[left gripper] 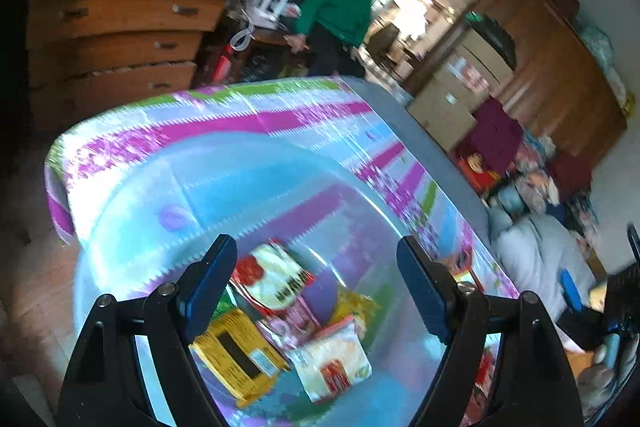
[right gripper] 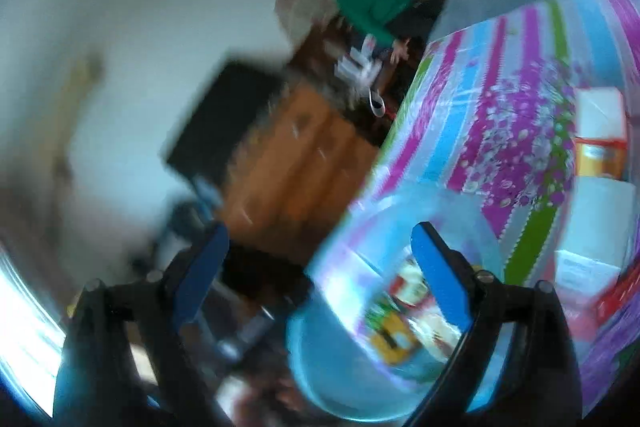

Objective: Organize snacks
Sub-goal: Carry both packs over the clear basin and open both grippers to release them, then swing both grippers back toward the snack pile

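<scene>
A clear round plastic tub (left gripper: 132, 187) stands on a table with a striped, flowered cloth (left gripper: 280, 115). Inside it lie several snack packets: a red and white one (left gripper: 272, 275), a yellow one (left gripper: 236, 355), a pink one (left gripper: 292, 323) and a white one with an orange label (left gripper: 332, 359). My left gripper (left gripper: 316, 247) hangs over the tub, open, with its blue pads wide apart and touching nothing. In the blurred, tilted right wrist view the same tub (right gripper: 320, 367) shows the yellow packet (right gripper: 392, 343). My right gripper (right gripper: 320, 231) is open at the tub's edge, holding nothing.
A white and orange box (right gripper: 600, 131) and other cartons lie on the cloth beside the tub. A wooden chest of drawers (left gripper: 120, 7) stands beyond the table. A person in a green top (left gripper: 340, 7) stands at the far end. Stacked boxes and bags (left gripper: 460, 99) line the right wall.
</scene>
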`<action>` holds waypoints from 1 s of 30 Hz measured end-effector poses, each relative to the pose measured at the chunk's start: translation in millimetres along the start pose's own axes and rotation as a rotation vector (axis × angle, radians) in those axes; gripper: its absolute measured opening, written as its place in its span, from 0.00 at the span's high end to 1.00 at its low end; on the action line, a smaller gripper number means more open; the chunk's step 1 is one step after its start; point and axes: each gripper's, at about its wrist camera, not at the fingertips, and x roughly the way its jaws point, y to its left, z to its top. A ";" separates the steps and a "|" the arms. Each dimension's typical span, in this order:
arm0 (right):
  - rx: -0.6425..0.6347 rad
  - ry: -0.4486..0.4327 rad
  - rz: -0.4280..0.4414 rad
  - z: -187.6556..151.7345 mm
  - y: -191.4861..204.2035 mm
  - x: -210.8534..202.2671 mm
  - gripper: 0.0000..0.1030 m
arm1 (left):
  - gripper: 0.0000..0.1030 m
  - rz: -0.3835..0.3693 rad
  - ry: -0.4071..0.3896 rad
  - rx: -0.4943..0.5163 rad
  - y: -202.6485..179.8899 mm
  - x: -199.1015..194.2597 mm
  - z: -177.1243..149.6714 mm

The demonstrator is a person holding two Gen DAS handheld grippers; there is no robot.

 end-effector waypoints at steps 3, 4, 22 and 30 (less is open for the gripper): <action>0.101 -0.098 0.034 11.9 -24.1 -47.1 0.08 | 0.19 0.015 -0.009 -0.054 10.4 -4.1 3.2; 0.125 -0.121 0.037 14.4 -30.5 -58.8 0.08 | 0.19 0.019 -0.020 -0.067 12.6 -7.1 2.9; 0.374 -0.256 0.127 5.1 -110.7 -149.1 0.07 | 0.13 0.081 -0.115 0.045 -26.3 -24.4 -13.6; 0.380 -0.259 0.158 0.3 -112.9 -157.2 0.05 | 0.13 0.070 -0.126 0.061 -36.2 -29.6 -15.1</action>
